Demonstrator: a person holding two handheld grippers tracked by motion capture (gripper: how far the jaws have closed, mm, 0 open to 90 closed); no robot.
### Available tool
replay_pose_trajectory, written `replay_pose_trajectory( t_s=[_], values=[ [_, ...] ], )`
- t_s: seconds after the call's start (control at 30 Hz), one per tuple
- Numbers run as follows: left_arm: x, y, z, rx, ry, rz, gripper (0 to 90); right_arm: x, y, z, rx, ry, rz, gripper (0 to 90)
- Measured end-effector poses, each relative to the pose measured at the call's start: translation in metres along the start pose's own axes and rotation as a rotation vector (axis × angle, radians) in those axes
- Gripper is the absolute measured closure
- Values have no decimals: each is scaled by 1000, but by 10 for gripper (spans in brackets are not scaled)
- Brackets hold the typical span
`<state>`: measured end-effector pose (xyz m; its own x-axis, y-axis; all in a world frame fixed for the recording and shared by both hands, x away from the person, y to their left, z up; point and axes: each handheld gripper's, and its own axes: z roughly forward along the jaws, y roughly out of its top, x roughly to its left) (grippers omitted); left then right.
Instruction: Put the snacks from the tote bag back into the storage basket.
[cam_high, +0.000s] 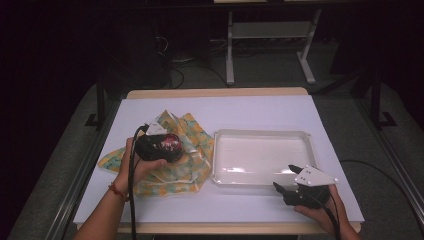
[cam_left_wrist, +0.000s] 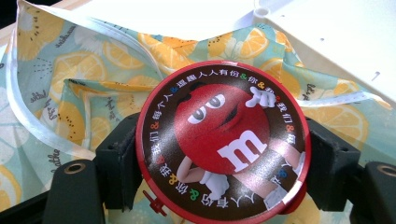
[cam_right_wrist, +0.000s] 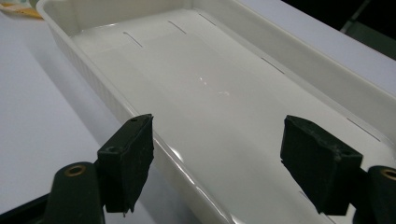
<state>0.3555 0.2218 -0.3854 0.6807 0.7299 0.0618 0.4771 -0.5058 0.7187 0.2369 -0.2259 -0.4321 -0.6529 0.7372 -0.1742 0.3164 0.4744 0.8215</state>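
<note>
A round red tin with a red candy character on its lid sits between the jaws of my left gripper, which is shut on it. In the high view the left gripper holds the tin over a lemon-print cloth crumpled on the table's left. The cloth has white ribbon straps. A white plastic tray lies to the right, empty. My right gripper is open at the tray's near right corner. In the right gripper view the gripper straddles the tray's near wall.
The white table has bare room behind the tray and along its front edge. Beyond the far edge are desk legs and cables on a grey floor. A corner of the tray shows just past the tin in the left gripper view.
</note>
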Motion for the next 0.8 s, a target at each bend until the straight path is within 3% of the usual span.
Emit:
replay_pose_trajectory(
  t_s=[0.8],
  values=[
    [-2, 6, -9, -28, 5, 0, 254, 0, 0, 0, 1, 0, 2, 250]
  ],
)
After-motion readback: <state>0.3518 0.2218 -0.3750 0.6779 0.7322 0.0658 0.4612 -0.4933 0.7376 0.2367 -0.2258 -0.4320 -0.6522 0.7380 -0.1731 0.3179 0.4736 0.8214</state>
